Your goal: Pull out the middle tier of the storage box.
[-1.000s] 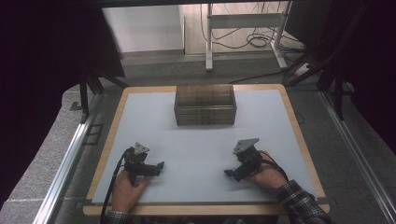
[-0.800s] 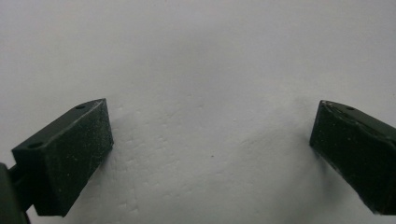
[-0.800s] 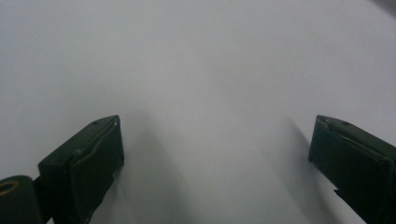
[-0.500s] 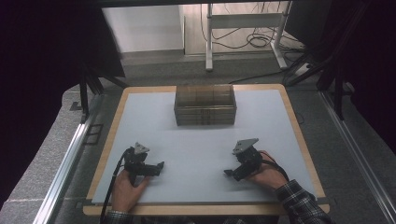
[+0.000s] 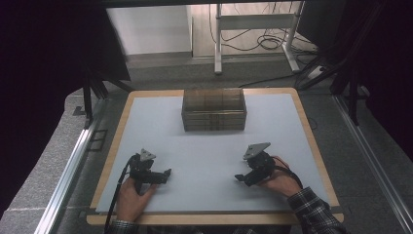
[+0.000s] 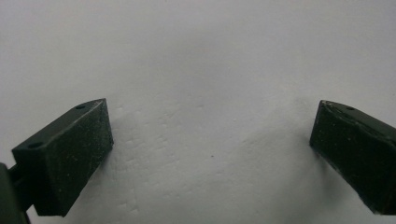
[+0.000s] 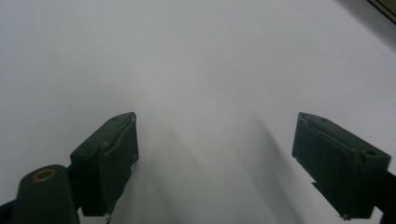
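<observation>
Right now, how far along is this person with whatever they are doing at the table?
Nothing looks done yet. The brown slatted box sits untouched at the far side of the white table. Both the left gripper and right gripper rest low near the front edge, jaws open and holding nothing. Everything is left to do.

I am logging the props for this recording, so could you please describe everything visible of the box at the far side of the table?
The box is a see-through, brownish rectangular container, apparently plastic, with faint inner dividers and layered-looking sides. It stands upright and level on the white tabletop, centred near the far edge. Nothing else touches it.
</observation>
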The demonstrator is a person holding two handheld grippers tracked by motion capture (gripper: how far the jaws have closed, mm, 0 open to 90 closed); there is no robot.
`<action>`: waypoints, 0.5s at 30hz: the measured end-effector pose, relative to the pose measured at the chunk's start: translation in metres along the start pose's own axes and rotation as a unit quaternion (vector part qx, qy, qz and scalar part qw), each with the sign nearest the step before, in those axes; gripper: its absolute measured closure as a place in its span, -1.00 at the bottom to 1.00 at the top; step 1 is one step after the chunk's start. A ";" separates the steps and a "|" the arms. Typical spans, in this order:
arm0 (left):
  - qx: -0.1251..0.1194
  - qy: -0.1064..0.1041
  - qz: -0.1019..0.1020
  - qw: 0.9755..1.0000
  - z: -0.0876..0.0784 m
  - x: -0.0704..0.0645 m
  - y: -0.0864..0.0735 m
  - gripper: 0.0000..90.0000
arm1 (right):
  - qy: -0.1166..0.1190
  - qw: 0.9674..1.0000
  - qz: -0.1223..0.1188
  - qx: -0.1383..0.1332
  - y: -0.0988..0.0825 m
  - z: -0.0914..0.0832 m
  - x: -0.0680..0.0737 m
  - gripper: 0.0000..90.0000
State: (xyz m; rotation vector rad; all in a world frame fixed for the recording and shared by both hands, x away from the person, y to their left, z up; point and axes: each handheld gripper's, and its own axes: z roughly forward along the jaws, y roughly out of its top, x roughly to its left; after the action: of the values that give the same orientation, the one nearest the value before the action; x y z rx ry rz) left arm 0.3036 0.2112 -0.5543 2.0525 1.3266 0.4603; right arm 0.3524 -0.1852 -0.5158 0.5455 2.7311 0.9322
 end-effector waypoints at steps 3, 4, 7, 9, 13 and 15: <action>0.000 0.000 0.000 1.000 0.000 0.000 0.000 -1.00 | -0.003 1.000 -0.001 0.004 0.002 -0.001 0.000 -0.64; 0.000 0.000 0.000 1.000 0.000 0.000 0.000 -1.00 | -0.002 1.000 -0.001 0.003 0.002 -0.001 0.001 -0.63; 0.000 0.000 0.000 1.000 0.000 0.000 0.000 -1.00 | -0.002 1.000 -0.001 0.001 0.003 -0.001 0.001 -0.63; 0.000 0.000 0.000 1.000 0.000 0.000 0.000 -1.00 | -0.003 1.000 -0.004 0.001 0.004 -0.001 0.001 -0.63; 0.000 0.000 0.000 1.000 0.000 0.000 0.000 -1.00 | -0.011 1.000 -0.019 0.005 0.005 -0.001 0.004 -0.55; 0.000 0.000 0.000 1.000 0.000 0.000 0.000 -1.00 | -0.016 0.999 -0.028 0.004 0.006 -0.002 0.005 -0.51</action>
State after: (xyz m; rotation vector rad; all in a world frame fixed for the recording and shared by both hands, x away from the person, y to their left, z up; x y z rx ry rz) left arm 0.3036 0.2112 -0.5543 2.0522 1.3266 0.4599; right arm 0.3493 -0.1798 -0.5110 0.4777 2.7072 0.8910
